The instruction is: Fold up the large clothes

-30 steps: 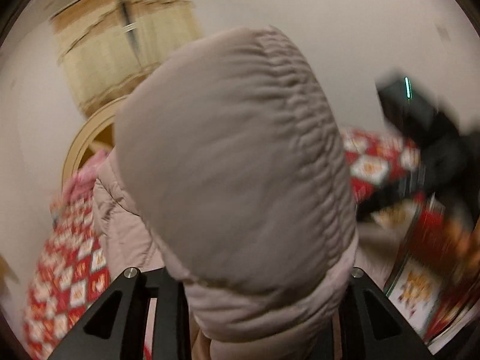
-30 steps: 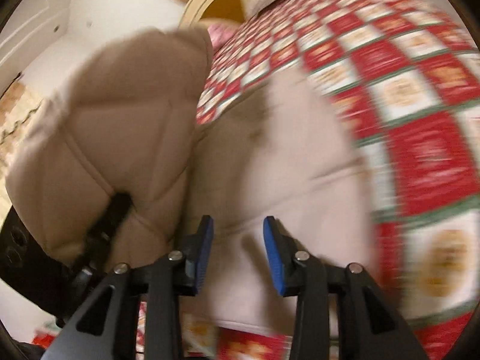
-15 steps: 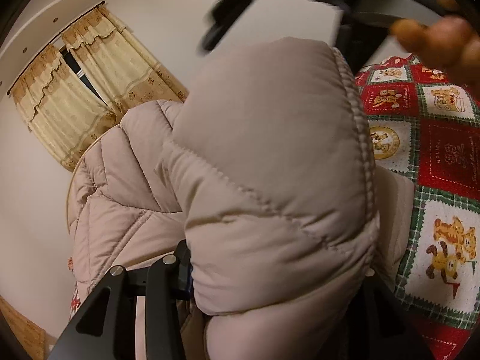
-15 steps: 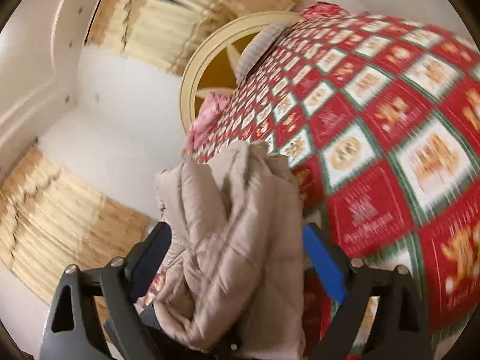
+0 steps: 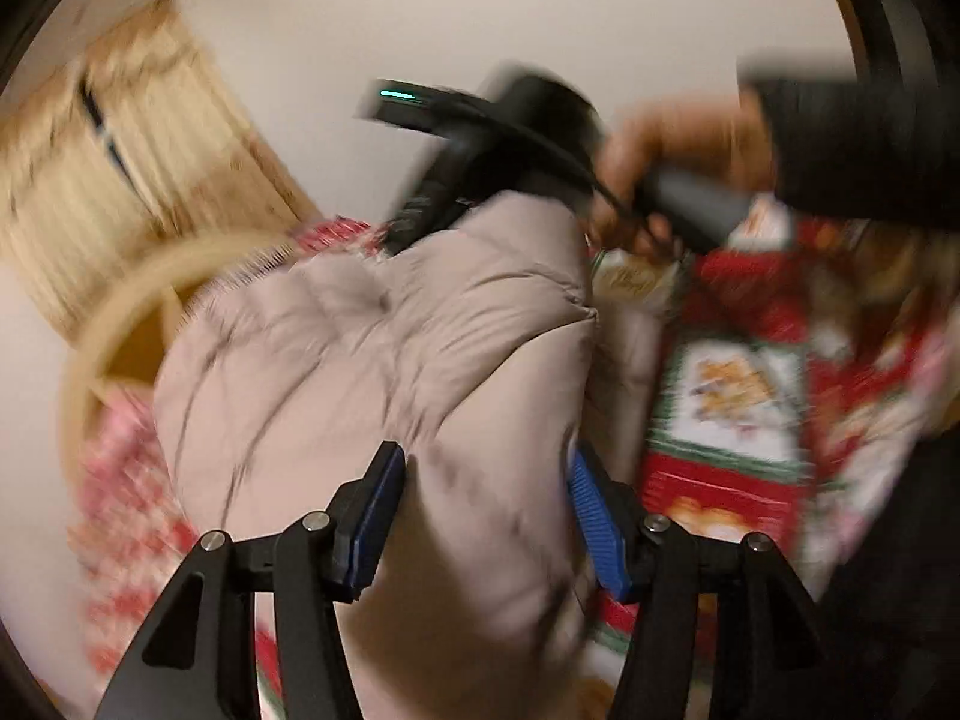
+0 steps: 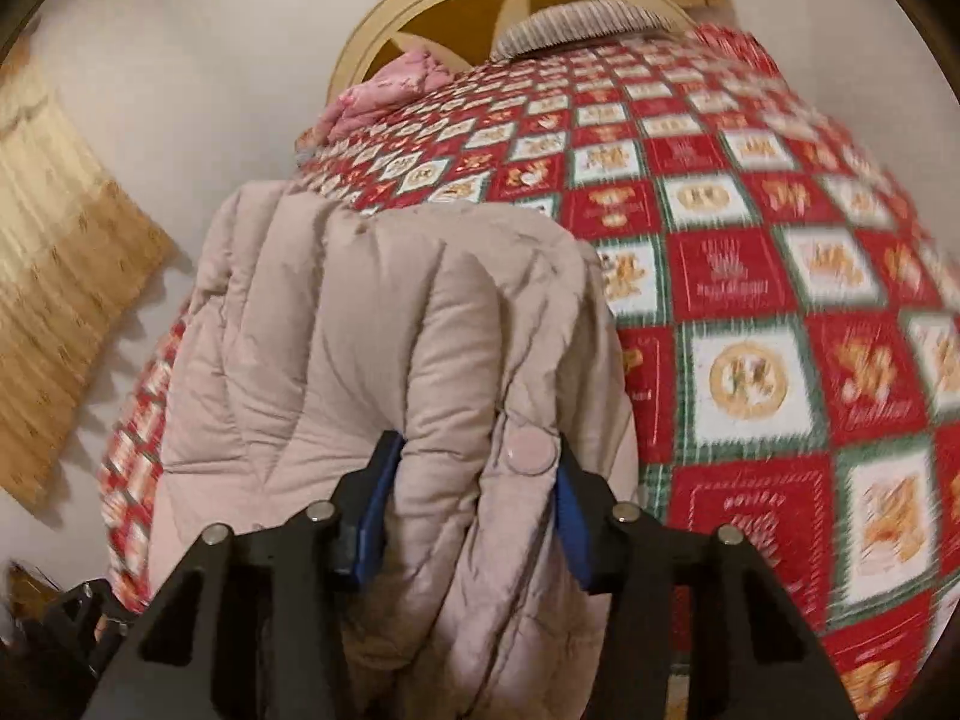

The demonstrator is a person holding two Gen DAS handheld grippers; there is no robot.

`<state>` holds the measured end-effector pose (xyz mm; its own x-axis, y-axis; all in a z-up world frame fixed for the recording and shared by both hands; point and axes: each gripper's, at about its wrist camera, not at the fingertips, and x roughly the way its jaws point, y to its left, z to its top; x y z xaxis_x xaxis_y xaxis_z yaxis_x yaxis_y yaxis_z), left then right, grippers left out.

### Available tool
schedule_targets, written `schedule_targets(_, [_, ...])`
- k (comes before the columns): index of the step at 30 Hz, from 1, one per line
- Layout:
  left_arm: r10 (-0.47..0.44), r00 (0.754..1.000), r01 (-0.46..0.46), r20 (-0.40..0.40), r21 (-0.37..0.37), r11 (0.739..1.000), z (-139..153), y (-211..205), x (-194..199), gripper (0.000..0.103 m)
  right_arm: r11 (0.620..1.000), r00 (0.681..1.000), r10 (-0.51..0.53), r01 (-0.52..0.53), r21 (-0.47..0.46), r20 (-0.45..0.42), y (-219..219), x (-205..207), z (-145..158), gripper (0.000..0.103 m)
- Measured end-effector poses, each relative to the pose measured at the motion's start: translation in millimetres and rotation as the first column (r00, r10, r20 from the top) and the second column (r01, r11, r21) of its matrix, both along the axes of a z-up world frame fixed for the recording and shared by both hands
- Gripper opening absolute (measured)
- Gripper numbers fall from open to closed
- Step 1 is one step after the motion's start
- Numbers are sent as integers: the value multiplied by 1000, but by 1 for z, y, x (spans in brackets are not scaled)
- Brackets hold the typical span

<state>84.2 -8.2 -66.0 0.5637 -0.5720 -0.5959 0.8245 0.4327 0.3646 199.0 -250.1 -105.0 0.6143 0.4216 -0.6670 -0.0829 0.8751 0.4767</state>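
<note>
A beige puffy jacket (image 5: 390,348) is bunched up over a red patchwork quilt (image 5: 732,396). My left gripper (image 5: 486,468) has a thick fold of it between its blue pads; the jaws are opening while the padding still fills the gap and touches both pads. In the right wrist view the jacket (image 6: 360,312) hangs in a heap at the left edge of the quilt (image 6: 750,276). My right gripper (image 6: 477,456) is closing on a bunched fold with a snap button, and both pads press into it. The left wrist view shows a hand (image 5: 678,144) holding the other gripper beyond the jacket, blurred.
A round cream headboard (image 6: 384,18) and a pink pillow (image 6: 390,84) stand at the bed's far end. Yellow curtains (image 5: 120,180) hang along the white wall on the left. A dark sleeve (image 5: 858,144) crosses the upper right of the left wrist view.
The right jaws spread wide around the jacket, then closed on a fold. The left jaws have widened, and the jacket that covered that camera now sits lower. Both views have swung.
</note>
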Motion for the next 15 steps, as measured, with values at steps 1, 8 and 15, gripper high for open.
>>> schedule_targets(1, [14,999,-16,-47,-41,999,10,11,8,57,999,1000,-14,14,35,-2,-4,1,-3,51])
schedule_targets(8, [312,916,-387,-253,-346,854,83,28,126,58,957,994,-106,105,271,-10,7,-13,-31,53])
schedule_targets(15, [407,867,-474,-286,-225,851,41,-65,184,58,950,992,-127,122,288,-1,8,-15,-39,52])
